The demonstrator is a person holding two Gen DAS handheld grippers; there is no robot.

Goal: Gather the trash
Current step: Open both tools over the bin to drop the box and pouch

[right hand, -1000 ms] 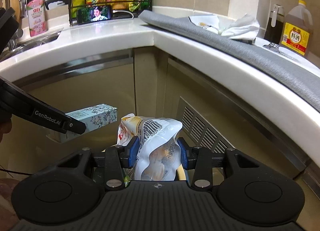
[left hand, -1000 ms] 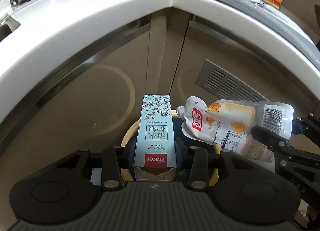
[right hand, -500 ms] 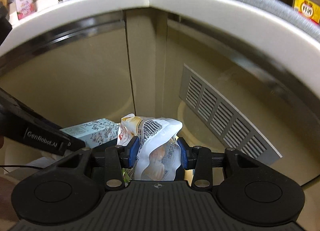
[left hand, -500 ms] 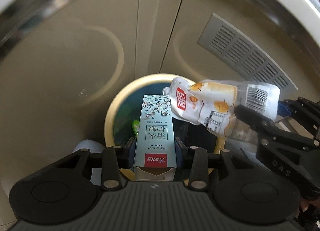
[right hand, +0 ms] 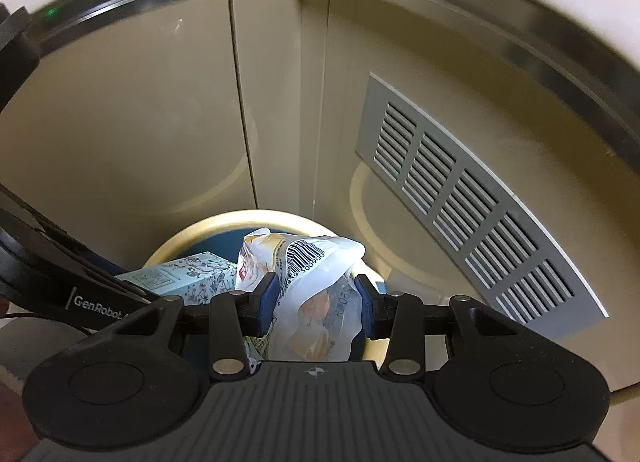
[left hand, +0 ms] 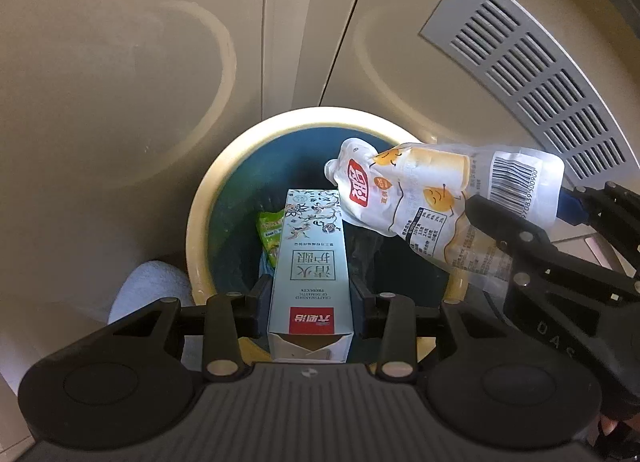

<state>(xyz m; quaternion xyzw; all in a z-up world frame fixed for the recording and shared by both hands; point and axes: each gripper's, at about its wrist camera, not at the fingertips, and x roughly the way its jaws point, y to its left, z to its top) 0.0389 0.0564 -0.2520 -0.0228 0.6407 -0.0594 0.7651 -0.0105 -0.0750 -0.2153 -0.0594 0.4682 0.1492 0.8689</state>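
A tall pale-blue cardboard carton with a floral print and a red label (left hand: 310, 262) is clamped between the jaws of the left gripper (left hand: 311, 302), and it is pointed steeply down into the mouth of a round cream-rimmed bin with a dark blue inside (left hand: 204, 198). Ahead of those jaws, down in the bin, a green crumpled wrapper (left hand: 270, 232) is seen just beside the carton's far end. To the right of the left jaws, a soft white plastic spout pouch with a red logo and a barcode (left hand: 432, 202) is held out over the bin's rim, and it is gripped at its barcoded end by the jaws of the right gripper (right hand: 316, 298). From the right wrist, the pouch is seen squeezed and crumpled between the blue pads (right hand: 267, 302), with the bin directly beyond the jaws. A grey slotted vent panel (right hand: 464, 214) is set in the beige cabinet door (right hand: 120, 122) up and to the right of both jaws.
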